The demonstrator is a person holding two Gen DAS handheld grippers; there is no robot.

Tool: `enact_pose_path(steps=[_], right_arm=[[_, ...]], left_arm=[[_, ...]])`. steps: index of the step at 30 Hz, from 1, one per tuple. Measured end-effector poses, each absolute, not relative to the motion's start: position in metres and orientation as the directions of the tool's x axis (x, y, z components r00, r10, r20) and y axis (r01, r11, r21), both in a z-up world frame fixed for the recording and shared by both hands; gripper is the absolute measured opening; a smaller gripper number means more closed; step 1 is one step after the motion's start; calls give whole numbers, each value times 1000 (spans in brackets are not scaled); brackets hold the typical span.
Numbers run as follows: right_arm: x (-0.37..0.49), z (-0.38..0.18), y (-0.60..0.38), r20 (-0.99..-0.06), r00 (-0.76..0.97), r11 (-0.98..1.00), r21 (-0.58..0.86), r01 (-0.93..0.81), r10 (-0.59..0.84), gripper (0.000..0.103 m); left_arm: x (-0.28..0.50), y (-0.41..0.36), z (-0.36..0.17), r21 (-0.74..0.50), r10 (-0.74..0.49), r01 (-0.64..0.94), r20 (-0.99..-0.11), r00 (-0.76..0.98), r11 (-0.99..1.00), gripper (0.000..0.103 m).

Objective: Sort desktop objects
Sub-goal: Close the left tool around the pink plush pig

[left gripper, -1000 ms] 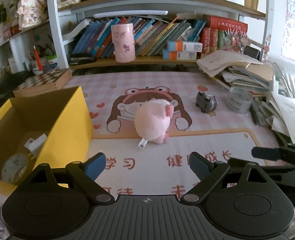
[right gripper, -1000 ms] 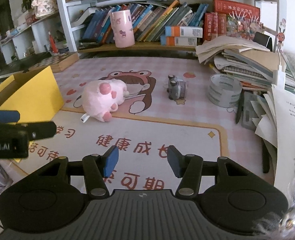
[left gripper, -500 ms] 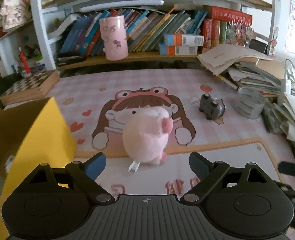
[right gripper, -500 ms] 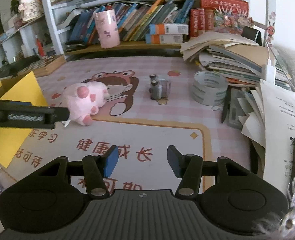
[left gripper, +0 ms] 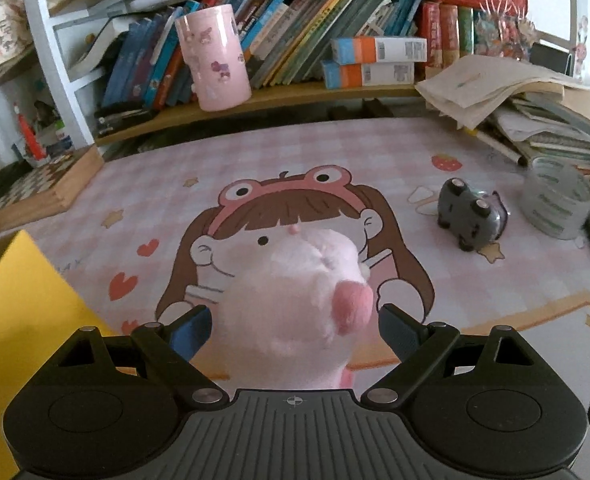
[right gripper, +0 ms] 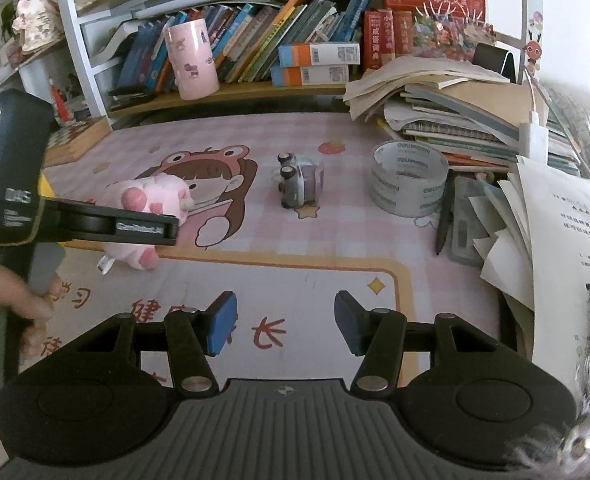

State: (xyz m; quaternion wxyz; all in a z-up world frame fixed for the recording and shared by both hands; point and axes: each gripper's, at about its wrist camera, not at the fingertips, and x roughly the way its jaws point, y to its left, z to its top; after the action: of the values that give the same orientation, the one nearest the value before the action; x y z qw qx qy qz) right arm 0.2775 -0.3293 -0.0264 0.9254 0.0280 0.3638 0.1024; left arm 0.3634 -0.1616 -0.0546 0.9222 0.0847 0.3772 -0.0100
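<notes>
Now: left gripper (left gripper: pixel 293 330) straddles pink plush (left gripper: pixel 299 296), jaws wide, not yet clamped.
Plush lies on desk mat (left gripper: pixel 475 300), beside yellow box (left gripper: pixel 23 320). Risk: pads pinch only fluff near the top and it slips out, or nudge it away. Right gripper (right gripper: pixel 285 330) part open, holding nothing.

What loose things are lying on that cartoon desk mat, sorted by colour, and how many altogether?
Pink: 1, the plush toy
Grey: 1, the small toy figure
Clear: 1, the tape roll, at the mat's edge
Total: 3
</notes>
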Motion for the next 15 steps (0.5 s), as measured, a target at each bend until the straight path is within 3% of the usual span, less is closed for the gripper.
enact_pose_path(steps=[3,6,10,15], right_arm=[[283,-27,-328,-668,714,977,123,-171,209,52],[287,-27,-327,-667,716,978,117,-175,208,52],[294,-27,-326,-663,719,977,114,-178,208,52],[312,-28,-328,-654,729,979,104,-178,202,53]], left_arm=[[368,-164,-60,138,34,84,-685,728,987,91],[371,-162,-64,126,48,51,-678,734,991,73],[367,-157,-64,98,33,45,-672,740,994,66],[348,-143,-50,54,46,-13,-666,744,998,64]])
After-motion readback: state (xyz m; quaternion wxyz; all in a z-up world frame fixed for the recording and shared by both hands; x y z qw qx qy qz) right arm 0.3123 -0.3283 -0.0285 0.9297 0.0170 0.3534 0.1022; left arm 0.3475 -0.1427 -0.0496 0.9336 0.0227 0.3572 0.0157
